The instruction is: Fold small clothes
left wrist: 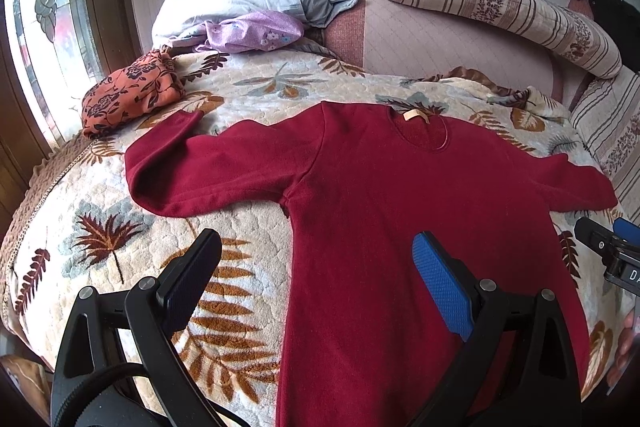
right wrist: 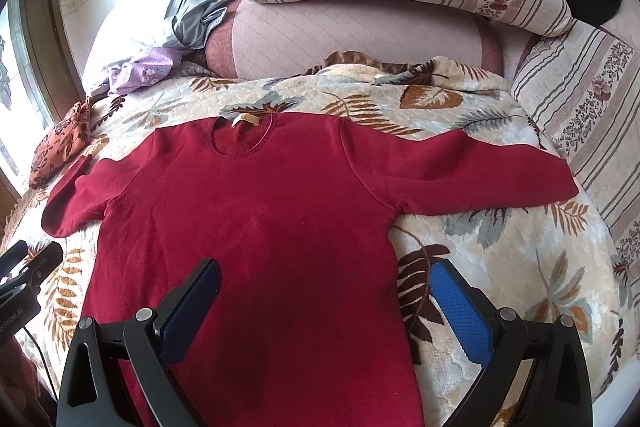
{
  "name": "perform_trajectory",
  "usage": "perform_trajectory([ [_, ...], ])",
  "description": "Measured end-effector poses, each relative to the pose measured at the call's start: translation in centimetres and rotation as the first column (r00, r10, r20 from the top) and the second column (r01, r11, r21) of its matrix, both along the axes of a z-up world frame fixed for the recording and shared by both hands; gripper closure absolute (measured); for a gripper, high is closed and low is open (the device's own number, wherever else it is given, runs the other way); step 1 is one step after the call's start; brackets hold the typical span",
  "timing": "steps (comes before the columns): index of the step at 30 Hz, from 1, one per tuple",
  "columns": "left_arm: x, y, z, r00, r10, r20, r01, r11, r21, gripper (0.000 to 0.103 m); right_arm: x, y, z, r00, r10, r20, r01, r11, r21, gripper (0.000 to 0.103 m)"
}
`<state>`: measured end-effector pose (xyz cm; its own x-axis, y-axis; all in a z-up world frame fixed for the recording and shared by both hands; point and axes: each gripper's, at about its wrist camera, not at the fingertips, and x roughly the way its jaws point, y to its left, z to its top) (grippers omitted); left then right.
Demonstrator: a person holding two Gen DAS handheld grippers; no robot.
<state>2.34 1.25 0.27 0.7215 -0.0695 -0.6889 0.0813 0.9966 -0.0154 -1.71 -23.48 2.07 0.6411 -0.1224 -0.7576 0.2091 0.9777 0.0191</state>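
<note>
Red top laid flat, ready to fold.

I hold my left tongs (left wrist: pixel 316 291) and right tongs (right wrist: pixel 326 301) wide apart above the red top (left wrist: pixel 384 211), sleeves spread on the bed (left wrist: pixel 120 267) so each side folds in easily.

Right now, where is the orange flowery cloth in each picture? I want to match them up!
Left wrist view: the orange flowery cloth sits at the left, above the red top's sleeve, near the window.
Right wrist view: the orange flowery cloth is squeezed at the far left edge, again just above that sleeve.
Shared landmark: the tan neck label on the red top's collar, near the top middle in both.
</note>
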Motion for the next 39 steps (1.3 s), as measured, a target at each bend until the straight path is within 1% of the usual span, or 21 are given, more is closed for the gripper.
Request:
perform_trajectory([
  [4, 0.2, 0.0, 0.4, 1.0, 0.012, 0.007, -0.012, 1.0, 0.008, 0.006, 0.6, 0.7, 0.8, 1.0, 0.01, 0.012, -0.01, 1.0, 0.016, 0.0],
  [9, 0.5, -0.2, 0.9, 1.0, 0.007, 0.015, -0.007, 1.0, 0.021, 0.006, 1.5, 2.0, 1.5, 0.999, 0.03, 0.018, -0.03, 1.0, 0.001, 0.0],
  [18, 1.2, -0.4, 1.2, 0.999, 0.012, 0.03, -0.013, 0.999, 0.042, 0.006, 3.0, 3.1, 2.0, 0.998, 0.052, 0.029, -0.052, 0.999, 0.008, 0.0],
  [32, 3.2, -0.3, -0.3, 1.0, 0.024, -0.002, -0.024, 0.999, 0.042, 0.006, 4.9, 3.5, -0.5, 0.998, 0.065, -0.016, -0.065, 0.997, 0.029, 0.0],
  [39, 4.0, 0.1, -0.9, 0.999, 0.039, -0.014, -0.038, 0.998, 0.043, 0.006, 5.8, 3.8, -1.5, 0.997, 0.074, -0.033, -0.074, 0.997, 0.02, 0.0],
])
